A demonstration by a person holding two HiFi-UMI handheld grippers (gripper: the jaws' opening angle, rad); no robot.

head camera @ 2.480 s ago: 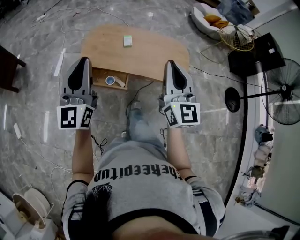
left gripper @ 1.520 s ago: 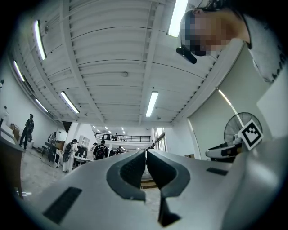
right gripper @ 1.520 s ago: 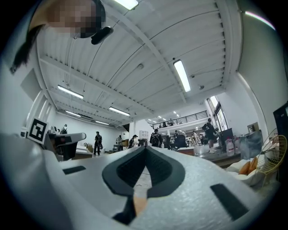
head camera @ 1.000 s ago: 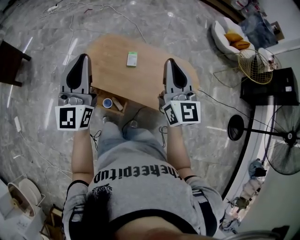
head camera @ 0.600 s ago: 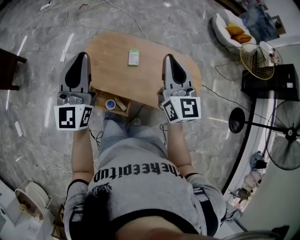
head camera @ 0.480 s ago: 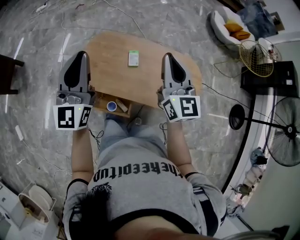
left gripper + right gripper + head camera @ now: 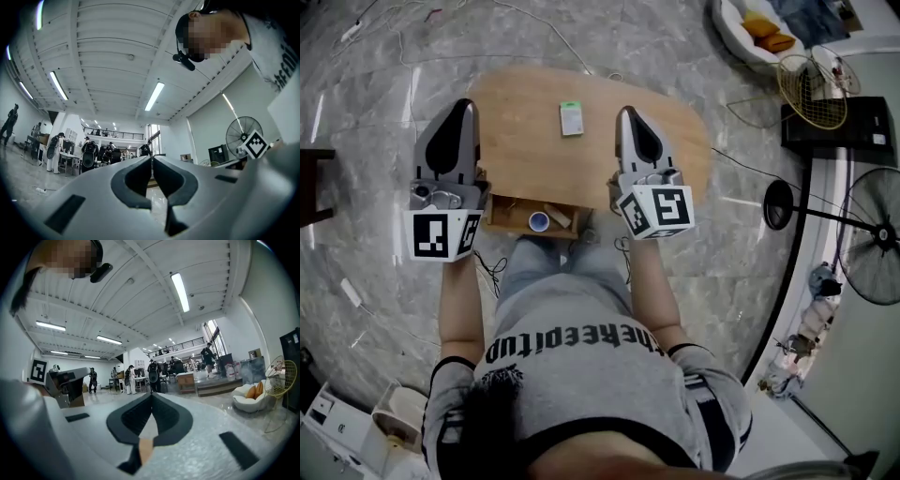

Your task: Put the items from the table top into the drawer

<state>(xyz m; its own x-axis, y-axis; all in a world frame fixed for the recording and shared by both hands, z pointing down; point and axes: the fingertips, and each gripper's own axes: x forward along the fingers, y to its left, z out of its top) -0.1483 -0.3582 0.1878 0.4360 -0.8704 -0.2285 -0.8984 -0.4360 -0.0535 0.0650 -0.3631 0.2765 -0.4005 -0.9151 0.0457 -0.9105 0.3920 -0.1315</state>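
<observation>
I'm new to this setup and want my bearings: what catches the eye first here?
Two grey tools reach over an oval wooden table: the left gripper at its left edge, the right gripper right of centre, both with jaws together and empty. Between them a small green-and-white box lies alone on top. Under the near edge, the open drawer holds a blue-rimmed roll.

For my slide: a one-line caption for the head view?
Left hand-held gripper and right hand-held gripper, both shut, flank a small box on the wooden table; drawer open.
</observation>
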